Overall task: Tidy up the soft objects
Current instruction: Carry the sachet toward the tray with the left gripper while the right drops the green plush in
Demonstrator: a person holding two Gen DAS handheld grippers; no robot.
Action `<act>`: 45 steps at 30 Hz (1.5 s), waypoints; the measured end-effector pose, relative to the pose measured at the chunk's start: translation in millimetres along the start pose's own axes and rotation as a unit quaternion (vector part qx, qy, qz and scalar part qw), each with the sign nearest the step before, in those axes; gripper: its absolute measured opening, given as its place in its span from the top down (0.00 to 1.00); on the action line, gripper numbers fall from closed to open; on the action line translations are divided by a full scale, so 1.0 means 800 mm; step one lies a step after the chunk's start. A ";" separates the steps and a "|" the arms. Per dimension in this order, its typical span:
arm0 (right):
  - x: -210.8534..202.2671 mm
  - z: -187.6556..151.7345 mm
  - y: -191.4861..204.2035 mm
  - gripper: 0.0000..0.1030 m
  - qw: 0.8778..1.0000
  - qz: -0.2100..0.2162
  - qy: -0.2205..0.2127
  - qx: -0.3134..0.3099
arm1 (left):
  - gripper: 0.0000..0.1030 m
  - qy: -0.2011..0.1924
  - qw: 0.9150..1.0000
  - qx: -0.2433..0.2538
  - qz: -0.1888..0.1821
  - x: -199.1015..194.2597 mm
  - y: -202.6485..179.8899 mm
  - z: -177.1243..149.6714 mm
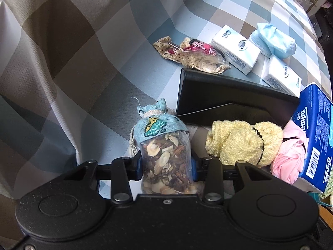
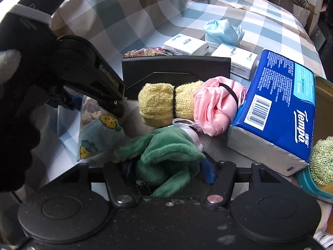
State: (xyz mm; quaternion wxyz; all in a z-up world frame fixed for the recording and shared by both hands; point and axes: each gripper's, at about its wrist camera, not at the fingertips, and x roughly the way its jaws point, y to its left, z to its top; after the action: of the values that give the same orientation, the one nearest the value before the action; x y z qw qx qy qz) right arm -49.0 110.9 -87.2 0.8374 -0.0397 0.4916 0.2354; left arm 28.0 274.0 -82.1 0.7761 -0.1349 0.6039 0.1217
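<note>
Checked bedspread beyond clamped sachet

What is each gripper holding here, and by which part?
Left gripper: the potpourri sachet, clamped across its clear lower body. Right gripper: jaws around the green plush cloth, at its near bunched end.

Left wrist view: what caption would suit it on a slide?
Left tongs clamp a sachet of dried petals beside a yellow towel roll on a checked bedspread.
</note>
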 end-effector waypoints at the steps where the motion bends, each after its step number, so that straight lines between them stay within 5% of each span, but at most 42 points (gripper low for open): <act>1: -0.008 -0.001 0.001 0.41 1.000 0.004 -0.005 -0.001 | 0.61 -0.003 1.000 0.000 0.000 -0.004 -0.001 0.000; 13: -0.105 -0.005 0.007 0.41 0.994 0.041 -0.103 -0.014 | 0.61 -0.049 0.999 0.021 0.007 -0.061 -0.017 -0.012; 26: -0.176 -0.028 -0.034 0.41 0.982 -0.004 -0.187 0.038 | 0.61 -0.074 0.994 0.075 0.003 -0.092 -0.060 -0.026; 34: -0.229 -0.038 -0.096 0.41 0.962 -0.074 -0.241 0.104 | 0.61 -0.100 0.986 0.128 -0.034 -0.126 -0.114 -0.026; 45: -0.311 -0.029 -0.223 0.41 0.906 -0.229 -0.304 0.183 | 0.61 -0.133 0.965 0.203 -0.098 -0.166 -0.217 -0.026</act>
State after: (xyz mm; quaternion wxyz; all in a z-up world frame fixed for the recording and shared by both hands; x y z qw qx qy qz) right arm -91.1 -142.4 81.3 0.9698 0.0767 0.2246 -0.0565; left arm 38.1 101.1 52.8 0.8687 -0.0156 0.4909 -0.0636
